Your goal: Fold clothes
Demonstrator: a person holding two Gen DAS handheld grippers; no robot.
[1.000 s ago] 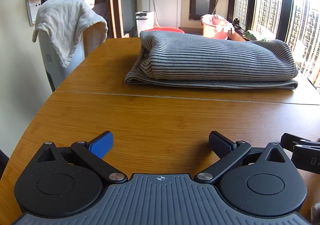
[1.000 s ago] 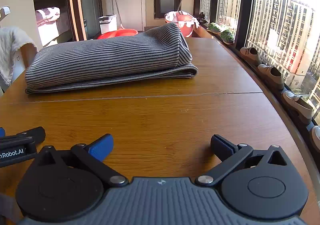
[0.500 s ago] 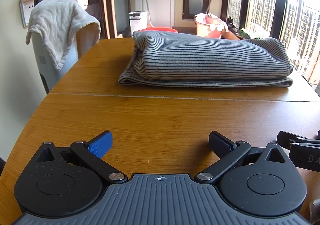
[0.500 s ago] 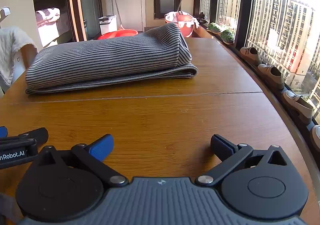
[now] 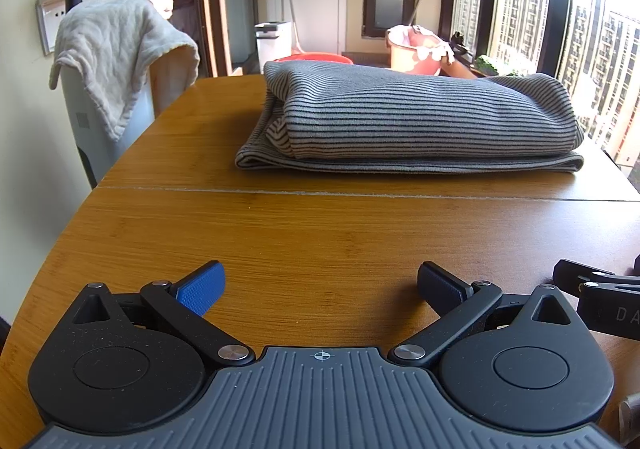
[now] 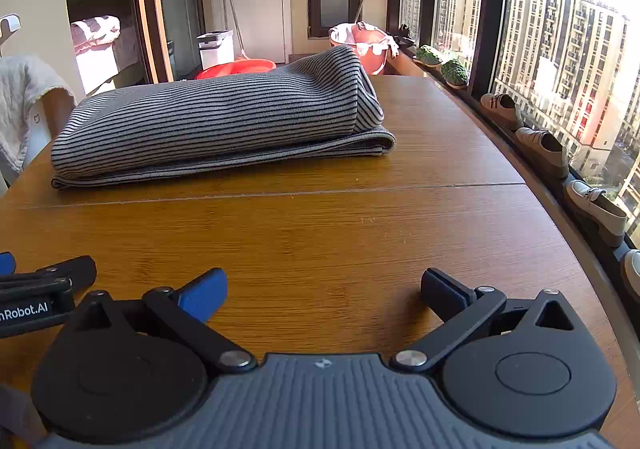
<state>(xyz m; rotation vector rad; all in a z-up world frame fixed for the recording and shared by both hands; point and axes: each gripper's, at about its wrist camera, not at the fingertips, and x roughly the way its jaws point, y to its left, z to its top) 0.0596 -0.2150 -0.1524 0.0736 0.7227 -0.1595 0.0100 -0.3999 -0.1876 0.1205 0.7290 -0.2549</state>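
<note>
A grey garment with thin black stripes (image 5: 416,121) lies folded in a thick bundle on the far half of the wooden table (image 5: 320,233); it also shows in the right wrist view (image 6: 216,121). My left gripper (image 5: 320,283) is open and empty, low over the near table, well short of the garment. My right gripper (image 6: 324,287) is open and empty, also near the front edge. Each gripper shows at the side of the other's view: the right one (image 5: 596,297) and the left one (image 6: 40,297).
A white towel (image 5: 116,49) hangs over a white appliance beyond the table's left edge. Shoes (image 6: 548,149) line the window sill along the right edge. Red basins (image 6: 236,67) and a bin (image 6: 216,47) stand on the floor behind the table.
The left wrist view has shifted slightly, so the garment sits a little further left in it. The right gripper and the garment have not moved.
</note>
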